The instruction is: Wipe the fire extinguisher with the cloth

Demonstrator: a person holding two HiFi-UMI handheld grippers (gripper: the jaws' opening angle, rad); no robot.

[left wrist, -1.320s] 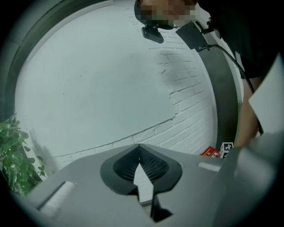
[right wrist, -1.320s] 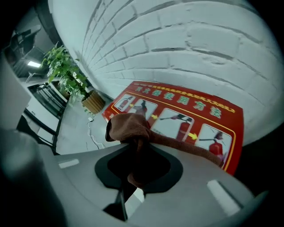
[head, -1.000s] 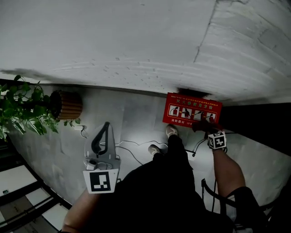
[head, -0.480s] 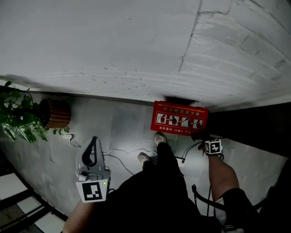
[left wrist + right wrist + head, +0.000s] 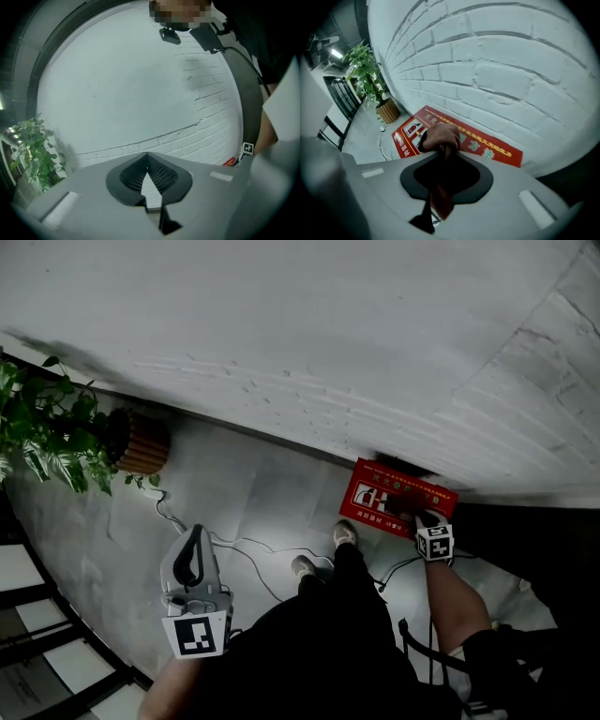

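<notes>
My right tongs (image 5: 443,154) are clamped on the brown cloth (image 5: 440,135). Its bunched end pokes past the tips, right over the red fire extinguisher box (image 5: 487,146), which lies ahead and below on the floor at the foot of the brick wall (image 5: 497,70); I cannot tell whether cloth and lid touch. The box's long side runs along the wall, so I judge the wipe should go lengthwise, with the right hand, since my left tongs (image 5: 148,164) are pressed together, empty and well apart.
</notes>
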